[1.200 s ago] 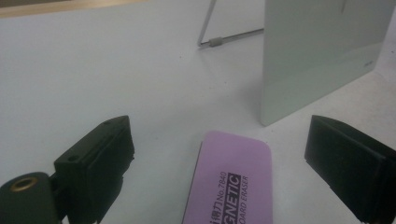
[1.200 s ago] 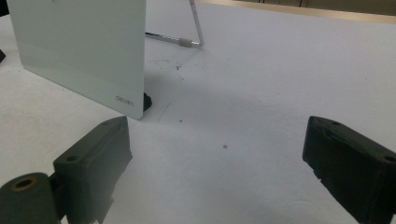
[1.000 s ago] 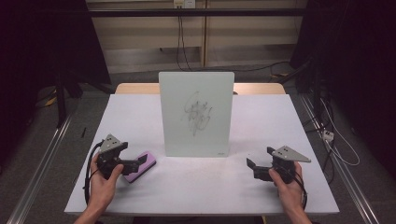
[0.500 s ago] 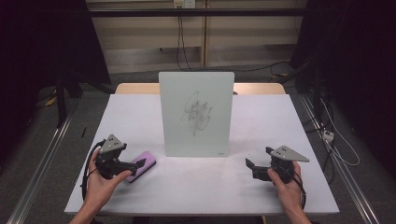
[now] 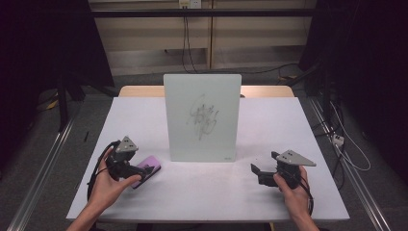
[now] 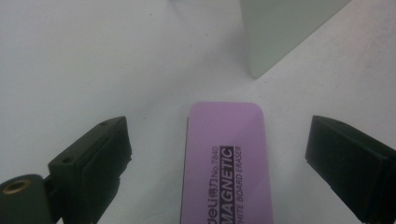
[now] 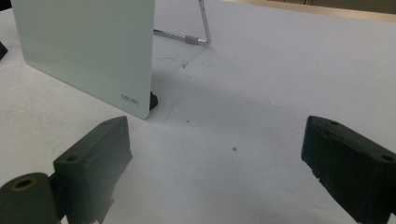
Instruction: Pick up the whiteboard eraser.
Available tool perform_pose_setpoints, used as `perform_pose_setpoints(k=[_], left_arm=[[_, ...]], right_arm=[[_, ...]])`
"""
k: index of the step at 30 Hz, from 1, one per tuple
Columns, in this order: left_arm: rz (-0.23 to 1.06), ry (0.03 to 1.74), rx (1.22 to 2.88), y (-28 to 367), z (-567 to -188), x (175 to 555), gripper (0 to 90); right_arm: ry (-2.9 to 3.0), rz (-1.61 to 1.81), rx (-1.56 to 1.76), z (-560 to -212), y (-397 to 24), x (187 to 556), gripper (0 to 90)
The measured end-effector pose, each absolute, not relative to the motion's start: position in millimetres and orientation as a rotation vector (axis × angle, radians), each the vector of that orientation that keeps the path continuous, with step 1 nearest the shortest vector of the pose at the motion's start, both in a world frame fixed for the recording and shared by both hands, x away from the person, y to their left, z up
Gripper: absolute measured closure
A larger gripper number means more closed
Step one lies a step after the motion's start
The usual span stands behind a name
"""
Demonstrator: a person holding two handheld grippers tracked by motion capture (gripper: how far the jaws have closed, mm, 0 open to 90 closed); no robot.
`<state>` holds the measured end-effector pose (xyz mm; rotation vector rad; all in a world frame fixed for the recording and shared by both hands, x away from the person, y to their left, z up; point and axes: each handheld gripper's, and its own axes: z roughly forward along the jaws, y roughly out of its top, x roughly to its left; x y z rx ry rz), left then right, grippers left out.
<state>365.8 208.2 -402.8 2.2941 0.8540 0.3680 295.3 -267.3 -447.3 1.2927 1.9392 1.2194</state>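
Purple eraser [image 6: 227, 163] between spread left tongs [image 6: 219, 154], untouched; right tongs [image 7: 219, 161] spread, empty.

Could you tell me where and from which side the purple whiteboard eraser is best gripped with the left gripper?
Grip the eraser across its two long sides, near mid-length. It lies flat on the table, and the left gripper is open with a jaw on each side, clear gaps between. Coming along its length from the person's side, low to the table, probably suits best: the sides look straight and parallel, narrower than the opening.
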Motion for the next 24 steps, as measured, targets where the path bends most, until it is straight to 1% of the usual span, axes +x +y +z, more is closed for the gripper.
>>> perform_pose_setpoints(k=[2,5,8,16,17,21,24], left_arm=[[0.355,0.847,2.314,204,-403,369,7.0],[0.335,0.831,2.334,198,-403,369,11.6],[0.330,0.831,2.351,196,-405,366,13.6],[0.331,0.867,2.405,200,-418,366,18.4],[0.320,0.876,2.405,202,-418,366,21.2],[0.304,0.888,2.413,207,-418,365,23.2],[0.292,0.904,2.426,211,-421,364,28.4]], right_arm=[[1.940,1.220,1.291,-447,-267,295,8.3],[1.943,1.219,1.287,-447,-267,295,8.3],[1.943,1.219,1.286,-447,-267,295,8.3],[1.940,1.219,1.286,-447,-268,294,8.3],[1.941,1.218,1.284,-447,-267,294,8.3],[1.944,1.220,1.283,-447,-267,295,8.4],[1.947,1.218,1.284,-447,-267,295,8.4]])
